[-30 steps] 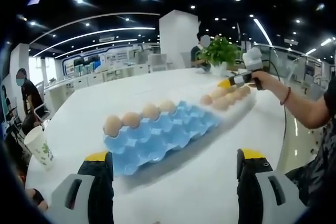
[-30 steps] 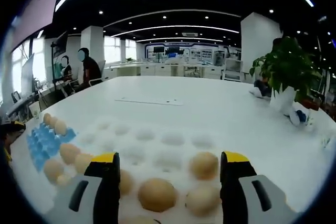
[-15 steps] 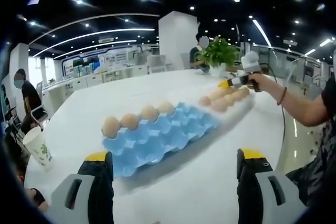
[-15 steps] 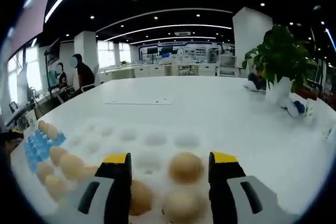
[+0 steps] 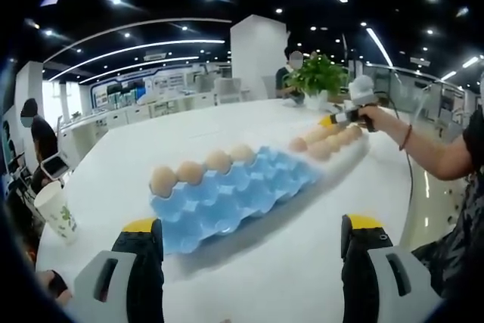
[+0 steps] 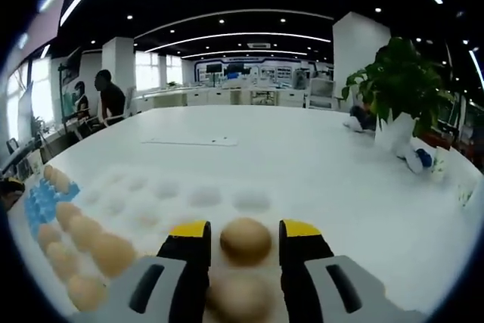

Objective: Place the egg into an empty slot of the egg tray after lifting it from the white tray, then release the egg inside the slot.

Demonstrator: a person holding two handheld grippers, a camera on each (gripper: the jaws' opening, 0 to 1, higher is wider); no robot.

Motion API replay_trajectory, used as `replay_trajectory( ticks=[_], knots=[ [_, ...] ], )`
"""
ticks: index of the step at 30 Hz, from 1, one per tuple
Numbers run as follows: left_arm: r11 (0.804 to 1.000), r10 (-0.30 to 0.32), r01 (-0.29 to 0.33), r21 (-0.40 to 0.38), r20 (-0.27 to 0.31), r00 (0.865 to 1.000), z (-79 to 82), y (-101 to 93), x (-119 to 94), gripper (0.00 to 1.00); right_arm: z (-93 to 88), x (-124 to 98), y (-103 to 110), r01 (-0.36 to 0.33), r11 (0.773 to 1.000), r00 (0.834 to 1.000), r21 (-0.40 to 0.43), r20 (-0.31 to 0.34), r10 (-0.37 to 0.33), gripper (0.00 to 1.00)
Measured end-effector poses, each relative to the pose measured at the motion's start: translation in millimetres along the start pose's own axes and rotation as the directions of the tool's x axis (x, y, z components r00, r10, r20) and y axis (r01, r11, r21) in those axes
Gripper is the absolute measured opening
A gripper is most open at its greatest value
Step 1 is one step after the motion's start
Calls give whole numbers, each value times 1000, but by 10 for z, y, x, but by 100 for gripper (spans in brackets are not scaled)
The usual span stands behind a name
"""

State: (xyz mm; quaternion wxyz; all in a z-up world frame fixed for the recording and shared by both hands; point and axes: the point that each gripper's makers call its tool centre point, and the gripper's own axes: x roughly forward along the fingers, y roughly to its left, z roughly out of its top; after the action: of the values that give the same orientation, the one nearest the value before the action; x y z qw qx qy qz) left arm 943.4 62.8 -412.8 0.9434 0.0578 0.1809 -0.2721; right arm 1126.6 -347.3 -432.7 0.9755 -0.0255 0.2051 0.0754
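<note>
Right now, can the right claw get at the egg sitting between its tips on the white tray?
Probably yes. The right claw already brackets that egg on the white tray, its tips on either side, nothing above it; whether they touch it is unclear.

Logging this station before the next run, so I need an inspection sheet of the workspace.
Surface: white table.
Job's things: blue egg tray, four eggs along its far edge; white tray with eggs; one egg between the right claw's jaws.
Clutter: paper cup; potted plant.
Grippers: left claw open, off the trays; right claw closing around the egg, contact unclear.
Cables: one from the person's hand.
Surroundings: open office, people seated.
</note>
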Motion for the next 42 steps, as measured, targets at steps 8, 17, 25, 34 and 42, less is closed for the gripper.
replay_trajectory(
  ticks=[8, 17, 25, 34, 42],
  knots=[
    [1000, 3, -3, 3, -3, 1000, 1, 13, -2, 100, -4, -6, 45, -16, 1000, 1000, -19, 19, 16, 30],
    [1000, 2, -2, 7, 1, 1000, 19, 5, -6, 100, 8, -3, 25, 2, 1000, 1000, 22, 24, -3, 28],
    [1000, 3, -3, 8, 0, 1000, 11, 1, -29, 100, 23, 0, 11, 11, 999, 1000, 43, 27, -12, 27],
    [1000, 17, -17, 6, 1, 1000, 4, 43, -52, 100, 106, -45, 29, 18, 999, 998, 37, 53, -20, 27],
    [1000, 11, -11, 4, -1, 1000, -6, 27, -41, 100, 198, -97, 47, 17, 999, 998, 42, 64, -20, 27]
  ],
)
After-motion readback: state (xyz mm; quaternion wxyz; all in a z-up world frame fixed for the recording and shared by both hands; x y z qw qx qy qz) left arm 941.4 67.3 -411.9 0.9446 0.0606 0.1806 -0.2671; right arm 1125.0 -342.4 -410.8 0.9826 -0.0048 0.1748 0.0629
